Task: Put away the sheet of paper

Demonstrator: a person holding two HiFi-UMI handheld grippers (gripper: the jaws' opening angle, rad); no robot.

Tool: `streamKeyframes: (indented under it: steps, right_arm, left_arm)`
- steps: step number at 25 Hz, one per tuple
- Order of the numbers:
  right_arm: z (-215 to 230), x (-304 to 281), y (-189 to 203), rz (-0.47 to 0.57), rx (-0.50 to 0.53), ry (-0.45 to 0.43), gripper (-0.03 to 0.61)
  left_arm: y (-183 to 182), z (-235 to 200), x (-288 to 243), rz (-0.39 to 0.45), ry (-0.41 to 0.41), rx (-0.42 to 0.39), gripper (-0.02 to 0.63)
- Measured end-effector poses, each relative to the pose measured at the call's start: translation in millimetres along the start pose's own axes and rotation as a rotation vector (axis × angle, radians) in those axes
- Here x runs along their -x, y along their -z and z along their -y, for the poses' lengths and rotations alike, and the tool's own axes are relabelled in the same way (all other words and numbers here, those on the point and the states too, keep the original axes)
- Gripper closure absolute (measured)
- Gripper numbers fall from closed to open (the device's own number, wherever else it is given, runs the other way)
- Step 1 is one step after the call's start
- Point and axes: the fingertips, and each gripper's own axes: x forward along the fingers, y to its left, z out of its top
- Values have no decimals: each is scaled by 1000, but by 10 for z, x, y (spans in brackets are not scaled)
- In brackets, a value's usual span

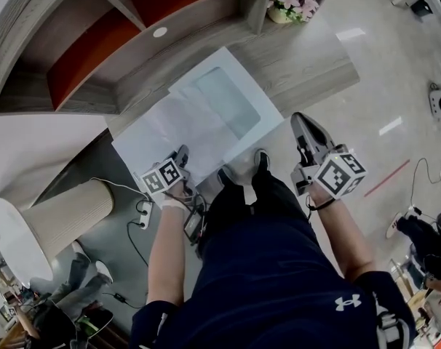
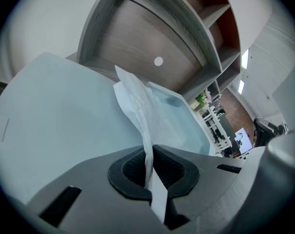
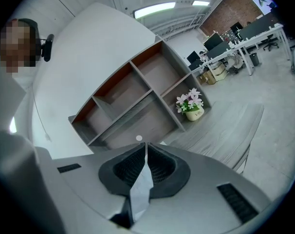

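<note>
One paper (image 2: 134, 99) edge inside left tool (image 2: 148, 155)

Two grippers, the left gripper (image 1: 183, 153) and the right gripper (image 1: 300, 118); one sheet of paper (image 1: 159, 133); one windowed folder (image 1: 228, 100); one pot of flowers (image 1: 293, 4); one shelf unit (image 1: 133, 46); two shoes (image 1: 226, 174); one power strip (image 1: 144, 213); one round side table (image 1: 57, 220).

Our left arm (image 1: 164, 247) reaches down, left gripper (image 1: 182, 153) pinched tight on the paper's (image 1: 156, 135) near edge. Right arm (image 1: 346, 242) is out to the side, right gripper (image 1: 303, 121) pointing forward, jaws closed together, nothing in them.
</note>
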Motion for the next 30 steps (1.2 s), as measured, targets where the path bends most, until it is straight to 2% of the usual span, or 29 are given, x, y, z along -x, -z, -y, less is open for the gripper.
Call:
streamKeyframes:
  steps: [5,9,13,17,30]
  right_arm:
    - [101,38,34,-1,-28,19,554]
    - [161,46,51,-1,-39,28,554]
    - [230,46,59,-8,-37,33,554]
    - [296,17,58,-17,-41,38,555]
    - [418,-152,11,-58,-9,36,554]
  left_arm:
    - [-51,45,-126,-7,12,11,589]
    - [-113,36,-182,13,35,82,589]
    - [-79,118,-254,14,52,98,589]
    - [-45,222,-377,15,74,160,589]
    - [-150,662,-740,-14,110,111,589]
